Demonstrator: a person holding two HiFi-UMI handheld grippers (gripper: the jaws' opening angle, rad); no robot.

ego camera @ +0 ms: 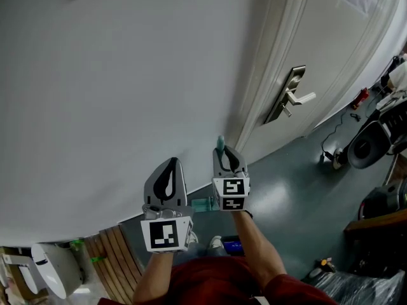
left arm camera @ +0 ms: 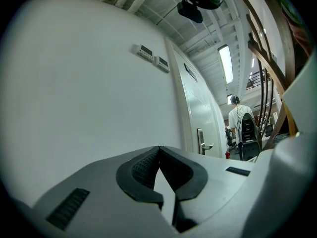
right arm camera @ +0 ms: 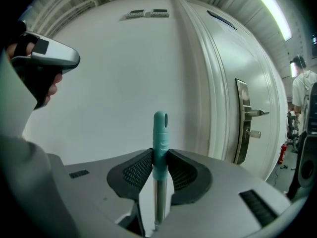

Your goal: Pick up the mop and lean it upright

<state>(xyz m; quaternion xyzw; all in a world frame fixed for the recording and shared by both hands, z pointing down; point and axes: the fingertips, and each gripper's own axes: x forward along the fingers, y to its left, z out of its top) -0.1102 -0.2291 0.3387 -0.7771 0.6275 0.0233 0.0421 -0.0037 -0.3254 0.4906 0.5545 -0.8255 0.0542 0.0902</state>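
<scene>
Two claws are held out side by side toward a pale wall (ego camera: 127,75); the right claw (right arm camera: 159,155) is closed on the mop handle (right arm camera: 160,133), with its ribbed pads pressed against the teal grip from both sides; the handle is stood upright between the jaws, the teal end raised above the pads and the bare metal shaft running down beneath them. In the head view that teal end is seen poking out past the right claw's jaw tips, close to the wall; whether the wall is touched cannot be told. The left claw (left arm camera: 158,150) is shut, its jaw tips are met and nothing is gripped; it is carried just beside the right claw, on that claw's left. Ahead and to the right of the right claw a white door (right arm camera: 218,83) with a metal lever (right arm camera: 246,114) is shown; high above the claw two small panels (right arm camera: 147,14) are mounted on the wall; far beyond the left claw a person (left arm camera: 241,120) is seen from behind.
</scene>
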